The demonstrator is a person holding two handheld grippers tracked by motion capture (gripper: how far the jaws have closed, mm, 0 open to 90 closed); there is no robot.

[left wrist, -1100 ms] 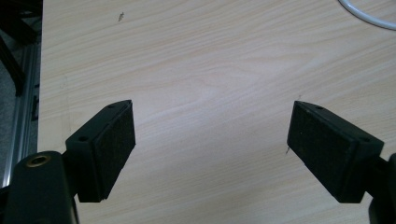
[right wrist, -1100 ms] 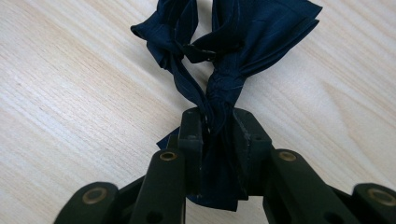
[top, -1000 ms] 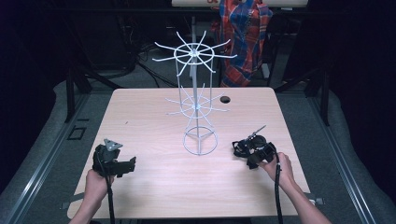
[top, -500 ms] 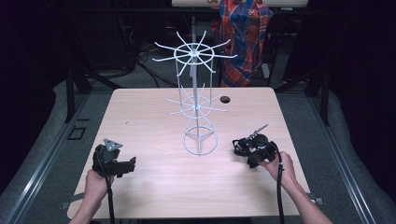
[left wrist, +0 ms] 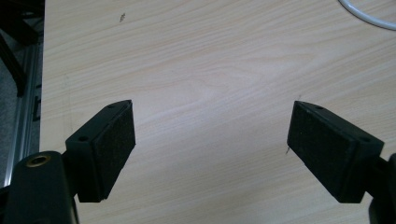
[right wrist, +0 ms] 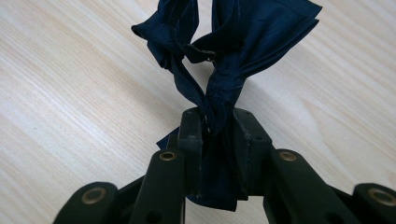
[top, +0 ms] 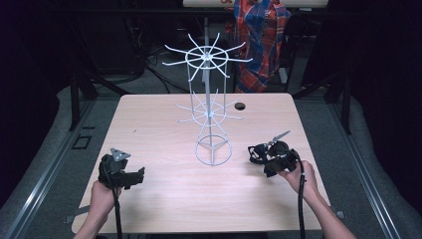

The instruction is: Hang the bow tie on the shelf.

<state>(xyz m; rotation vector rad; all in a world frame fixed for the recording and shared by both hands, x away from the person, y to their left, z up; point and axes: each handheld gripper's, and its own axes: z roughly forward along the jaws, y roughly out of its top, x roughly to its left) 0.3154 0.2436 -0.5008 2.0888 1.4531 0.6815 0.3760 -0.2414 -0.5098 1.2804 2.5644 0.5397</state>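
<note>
A white wire rack point(top: 210, 107) with two tiers of radiating hooks stands mid-table. My right gripper point(top: 260, 154) rests low over the table to the rack's right, shut on a dark navy fabric piece point(right wrist: 219, 51) that bunches up beyond the jaws; in the high view the navy fabric point(top: 256, 153) pokes out toward the rack's base ring. My left gripper point(top: 135, 175) sits near the front left of the table, open, with bare wood between its pads point(left wrist: 109, 149). A curve of the rack's base ring point(left wrist: 369, 14) shows at the top right of the left gripper view.
The light wooden table point(top: 164, 119) has a small dark hole point(top: 240, 106) near its far edge. A person in a red and blue plaid shirt point(top: 260, 35) stands behind the table. Metal rails point(top: 45, 174) run along both sides on the grey floor.
</note>
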